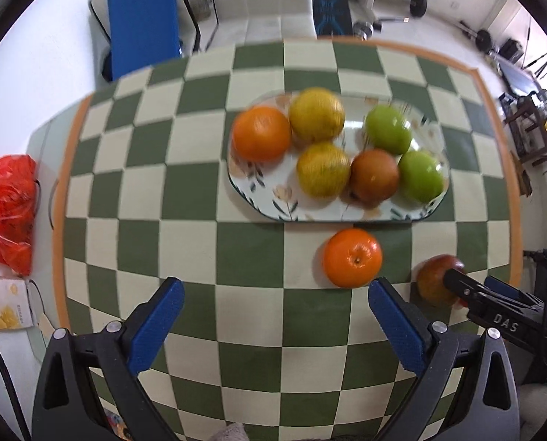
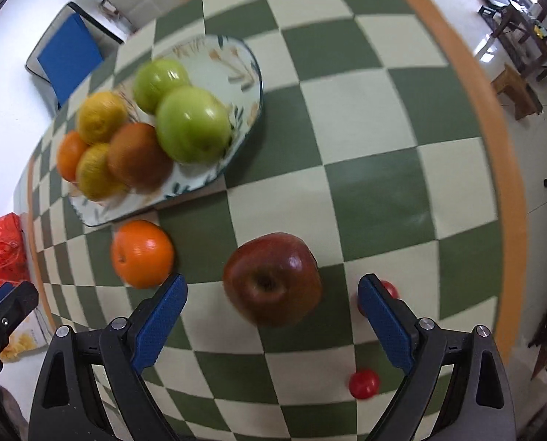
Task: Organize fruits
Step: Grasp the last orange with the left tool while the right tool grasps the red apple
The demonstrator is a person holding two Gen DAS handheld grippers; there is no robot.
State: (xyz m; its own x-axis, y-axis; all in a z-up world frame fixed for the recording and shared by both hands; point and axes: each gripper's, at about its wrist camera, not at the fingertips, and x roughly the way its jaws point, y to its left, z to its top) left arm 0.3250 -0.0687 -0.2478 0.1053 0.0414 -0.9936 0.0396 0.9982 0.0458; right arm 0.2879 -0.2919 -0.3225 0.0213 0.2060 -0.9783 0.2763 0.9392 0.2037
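My right claw (image 2: 271, 290) hangs spread wide with the red apple (image 2: 272, 279) on the desk (image 2: 376, 183) between its fingers, firm, smooth and liable to roll, so I'd pinch its widest girth, while my left claw (image 1: 275, 292) gapes empty just short of the orange (image 1: 351, 258).

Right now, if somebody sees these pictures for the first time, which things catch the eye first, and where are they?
First the flowered plate in the middle of the green-and-cream checkered tablecloth, holding six fruits, two of them bright green apples. Next, the dark red apple lying on the cloth between the open fingers of the right gripper. An orange sits beside it, just off the plate.
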